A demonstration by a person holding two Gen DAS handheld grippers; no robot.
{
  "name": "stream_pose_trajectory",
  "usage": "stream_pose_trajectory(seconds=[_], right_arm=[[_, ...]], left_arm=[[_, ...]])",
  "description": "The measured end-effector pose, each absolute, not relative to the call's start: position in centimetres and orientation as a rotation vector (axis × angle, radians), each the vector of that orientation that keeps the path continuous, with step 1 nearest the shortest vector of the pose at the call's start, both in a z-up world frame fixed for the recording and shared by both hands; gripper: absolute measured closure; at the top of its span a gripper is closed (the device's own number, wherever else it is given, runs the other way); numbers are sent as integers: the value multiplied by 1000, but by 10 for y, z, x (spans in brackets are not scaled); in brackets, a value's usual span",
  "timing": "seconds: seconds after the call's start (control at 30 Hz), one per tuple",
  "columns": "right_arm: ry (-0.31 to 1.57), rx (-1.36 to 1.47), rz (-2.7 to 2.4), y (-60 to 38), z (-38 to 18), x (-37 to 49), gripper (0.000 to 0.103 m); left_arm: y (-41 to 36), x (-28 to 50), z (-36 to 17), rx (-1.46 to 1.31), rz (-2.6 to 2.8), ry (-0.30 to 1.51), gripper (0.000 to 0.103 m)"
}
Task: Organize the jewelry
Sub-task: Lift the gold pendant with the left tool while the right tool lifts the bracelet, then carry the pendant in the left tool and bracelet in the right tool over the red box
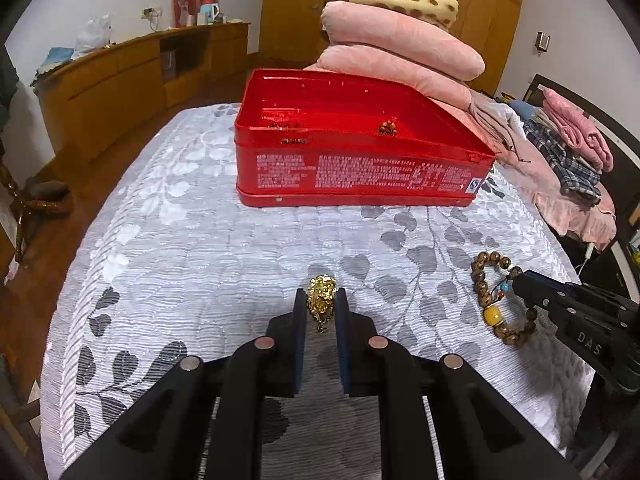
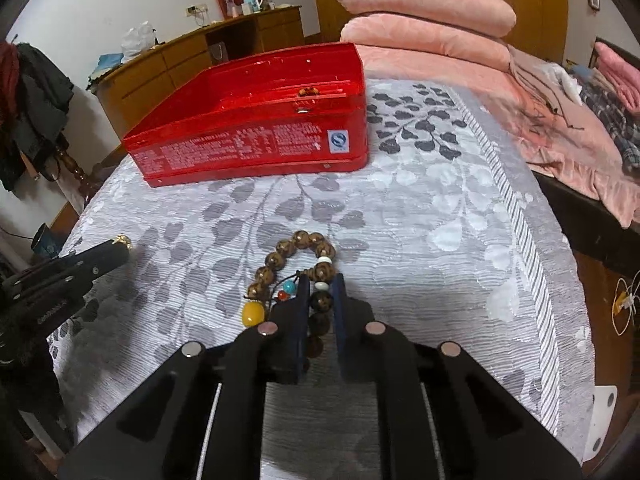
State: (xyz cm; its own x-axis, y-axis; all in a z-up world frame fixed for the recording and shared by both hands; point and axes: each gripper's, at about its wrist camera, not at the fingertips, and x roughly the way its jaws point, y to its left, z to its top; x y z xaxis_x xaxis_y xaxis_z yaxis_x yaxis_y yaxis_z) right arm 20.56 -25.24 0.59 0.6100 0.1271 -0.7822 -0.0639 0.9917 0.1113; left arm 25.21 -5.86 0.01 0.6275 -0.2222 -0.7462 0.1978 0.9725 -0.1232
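My left gripper (image 1: 321, 298) is shut on a gold ornament (image 1: 320, 294) just above the leaf-patterned bedspread. My right gripper (image 2: 322, 285) is shut on a brown bead bracelet (image 2: 290, 256) with a yellow bead (image 2: 253, 314), lying on the bedspread. The bracelet (image 1: 486, 280) and right gripper (image 1: 520, 280) also show at the right of the left wrist view. The left gripper (image 2: 120, 242) shows at the left of the right wrist view. An open red tin box (image 1: 360, 160) sits farther back on the bed, with small jewelry pieces (image 1: 387, 127) inside; it also shows in the right wrist view (image 2: 256, 136).
Folded pink blankets (image 1: 400, 48) are stacked behind the box. More folded clothes (image 1: 568, 148) lie at the right. A wooden cabinet (image 1: 120, 80) stands along the left wall. The bed edge drops off at left and right.
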Motion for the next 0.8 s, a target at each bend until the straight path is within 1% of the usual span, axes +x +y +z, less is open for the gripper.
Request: stream_pose_trajectory(seconds=[0.43, 0.8], right_arm=[[826, 20, 146, -237, 50, 206, 93], [825, 6, 154, -229, 58, 217, 93]], left_arm=[[-63, 260, 26, -34, -256, 809, 89], [-64, 265, 42, -37, -263, 782, 89]])
